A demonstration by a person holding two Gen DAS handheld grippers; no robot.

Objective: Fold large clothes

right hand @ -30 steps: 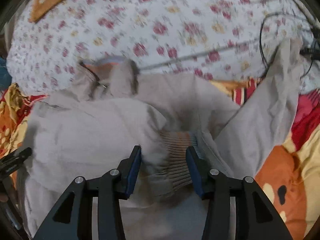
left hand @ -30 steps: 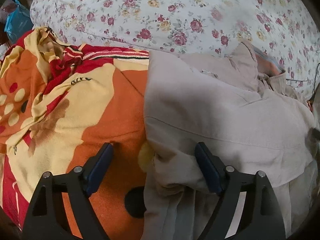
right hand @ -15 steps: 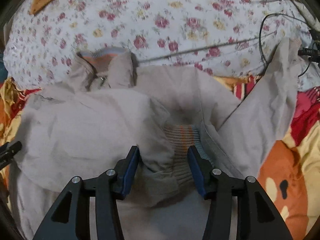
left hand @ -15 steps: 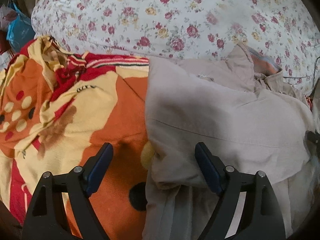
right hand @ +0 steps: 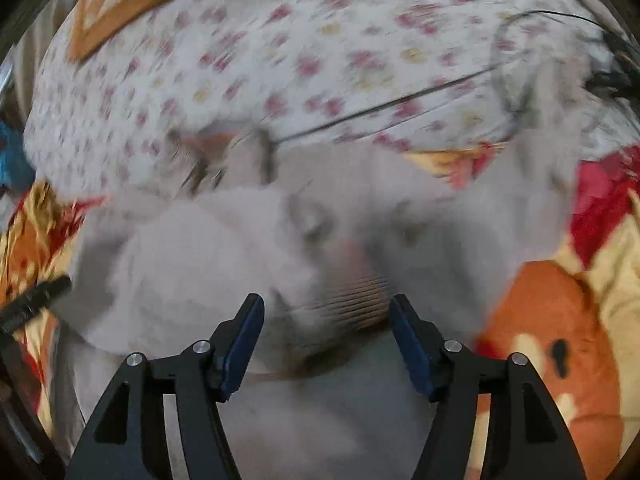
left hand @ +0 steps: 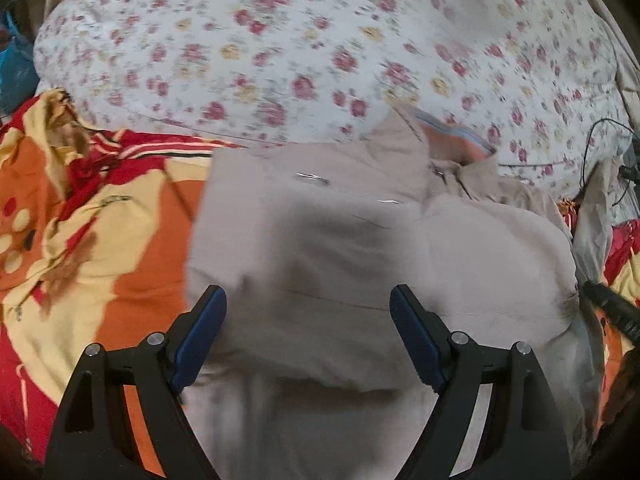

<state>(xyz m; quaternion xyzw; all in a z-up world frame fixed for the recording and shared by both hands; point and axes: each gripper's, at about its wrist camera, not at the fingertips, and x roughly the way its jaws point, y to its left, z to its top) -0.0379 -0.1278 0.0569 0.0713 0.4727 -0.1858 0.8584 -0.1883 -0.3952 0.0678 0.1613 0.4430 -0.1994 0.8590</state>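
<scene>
A large beige jacket (left hand: 360, 248) lies spread on the bed, collar with orange lining (left hand: 452, 140) at the far side. My left gripper (left hand: 308, 320) is open above the jacket's left part, holding nothing. In the blurred right wrist view the jacket (right hand: 200, 256) fills the middle, and its ribbed cuff (right hand: 352, 300) lies between the fingers of my right gripper (right hand: 326, 320), which is open and apart from the cloth. A sleeve (right hand: 532, 160) stretches up to the right.
An orange, yellow and red blanket (left hand: 100, 232) lies under and left of the jacket, and it also shows in the right wrist view (right hand: 560, 340). A floral duvet (left hand: 320, 48) lies behind. A black cable (right hand: 380, 108) crosses it. The other gripper's tip (left hand: 612, 312) shows at the right.
The right gripper has opened wider and let go of the ribbed cuff. The left gripper has moved right, over the jacket. Both views are now blurred by motion.
</scene>
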